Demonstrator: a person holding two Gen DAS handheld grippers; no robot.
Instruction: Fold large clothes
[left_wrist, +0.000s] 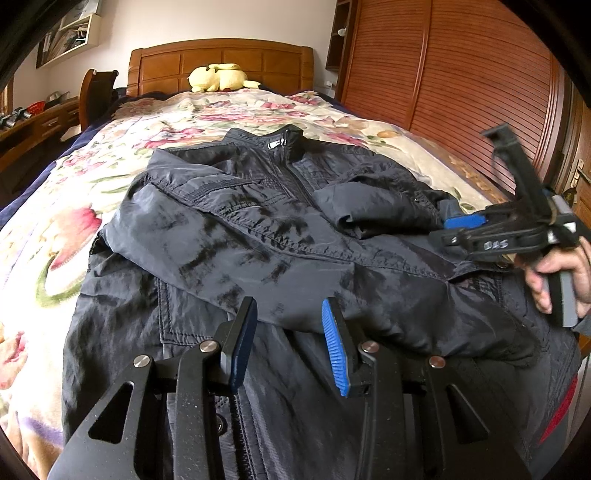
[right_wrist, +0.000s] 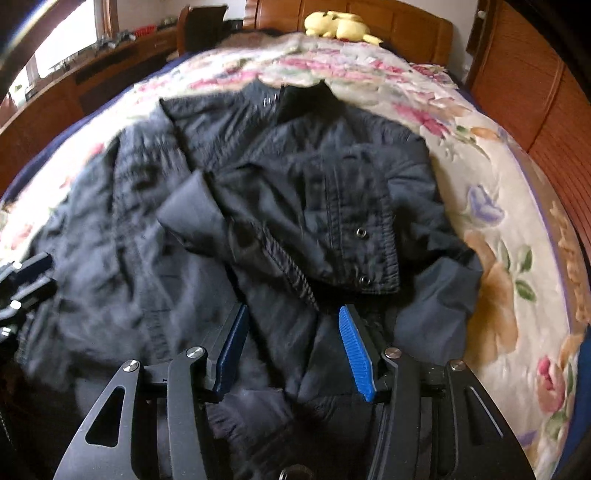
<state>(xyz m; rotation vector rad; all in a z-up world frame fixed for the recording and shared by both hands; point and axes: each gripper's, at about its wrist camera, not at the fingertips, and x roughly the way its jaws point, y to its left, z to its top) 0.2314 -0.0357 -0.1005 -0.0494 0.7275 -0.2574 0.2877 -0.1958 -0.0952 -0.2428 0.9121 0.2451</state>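
Nearest, left gripper: jaws partly apart over the lower front of the jacket, nothing between the blue pads; dark cloth shows through the gap. Whether the tips brush the fabric, cannot tell.

Right gripper: jaws about half open, low over the jacket's right side. Cloth lies under and between the fingers, but the pads do not press on it, so no grip. From the left view, a hand holds its handle at the jacket's right edge, with the blue pad near a bunched sleeve.

Jacket: black, laid front-up along the flowered bedspread, collar toward the headboard, hem toward the grippers. Left sleeve lies folded across the chest. Right sleeve sits crumpled at the side, its cuff with snaps turned over onto the front panel.

Beyond: yellow plush toy at the pillow end, wooden wardrobe on the right.

Step in hand, as I judge it: sleeves gathered inward, right one just set down and not yet tidy. Task perhaps a third done.

Next move likely needs the right fingers to close on the loose sleeve or side seam and draw it flat across the front. Slippery, puffy cloth; expect it to spring back unless pressed down.
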